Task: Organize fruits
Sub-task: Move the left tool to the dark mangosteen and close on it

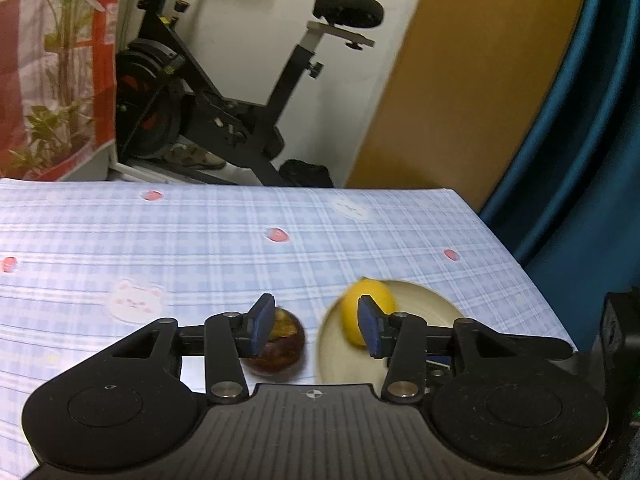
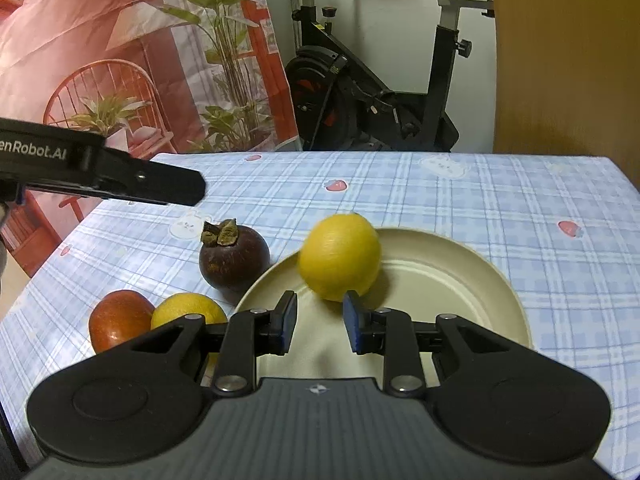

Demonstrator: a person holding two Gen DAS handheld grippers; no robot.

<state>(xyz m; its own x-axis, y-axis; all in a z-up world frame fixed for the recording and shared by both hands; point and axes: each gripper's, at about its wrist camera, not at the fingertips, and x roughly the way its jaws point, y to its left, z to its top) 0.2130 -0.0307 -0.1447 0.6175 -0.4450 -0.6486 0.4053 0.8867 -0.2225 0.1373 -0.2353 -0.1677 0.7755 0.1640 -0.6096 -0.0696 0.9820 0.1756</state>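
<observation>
A cream plate (image 2: 472, 280) lies on the blue checked tablecloth (image 2: 440, 200). A blurred yellow lemon (image 2: 340, 256) rests on the plate's far left part. Left of the plate stands a dark purple mangosteen (image 2: 234, 258), and nearer are a red fruit (image 2: 118, 318) and an orange-yellow fruit (image 2: 188, 310). My right gripper (image 2: 320, 323) hovers over the plate's near side, its jaws drawn close and empty. My left gripper (image 1: 316, 326) is open with nothing between its pads. The mangosteen (image 1: 284, 344) shows behind its left finger. Behind its right finger is the lemon (image 1: 378, 294) on the plate (image 1: 424, 300).
The black body of the left tool (image 2: 120, 176) reaches in above the table's left side. Beyond the table's far edge stand an exercise bike (image 2: 380, 96), a printed backdrop (image 2: 120, 60) and a wooden panel (image 2: 560, 60). A blue curtain (image 1: 580, 140) hangs past the right edge.
</observation>
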